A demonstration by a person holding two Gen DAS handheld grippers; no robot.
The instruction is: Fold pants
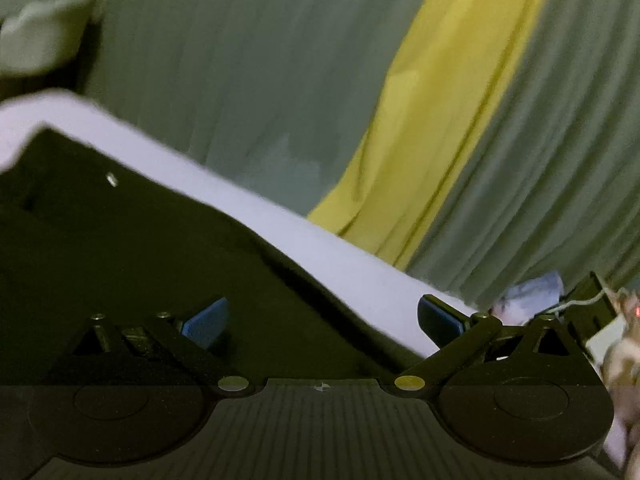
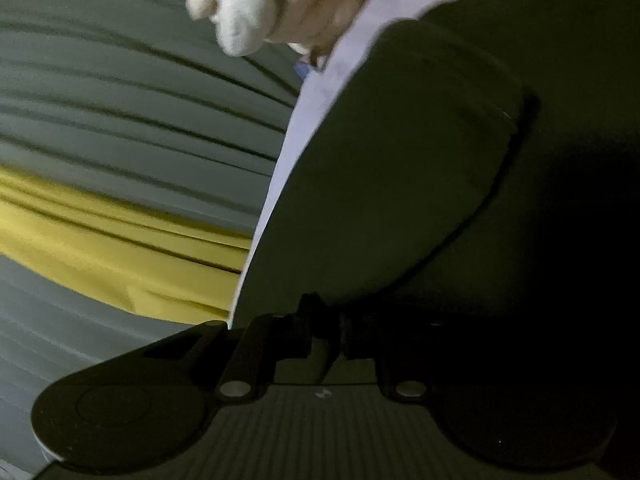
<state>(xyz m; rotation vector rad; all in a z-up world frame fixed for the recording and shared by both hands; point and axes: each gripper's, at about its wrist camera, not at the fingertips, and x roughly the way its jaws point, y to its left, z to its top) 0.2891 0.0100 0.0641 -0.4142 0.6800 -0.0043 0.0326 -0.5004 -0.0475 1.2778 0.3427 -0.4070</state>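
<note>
Dark pants (image 1: 132, 264) lay on a pale surface (image 1: 248, 204), looking barely folded. Left gripper (image 1: 320, 320) stood wide apart over them, empty; right gripper (image 2: 326, 332) was pinched together at the cloth, though a hold couldn't be confirmed.

A home, likely a bedroom or living room: pleated grey-green curtains (image 1: 240, 80) with a yellow panel (image 1: 440, 120) hang behind a white-edged surface (image 1: 280, 220).

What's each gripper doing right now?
Left gripper: open, jaws wide over the dark pants, holding nothing.
Right gripper: shut, fingers together at the pants; whether cloth is pinched cannot be told.
</note>
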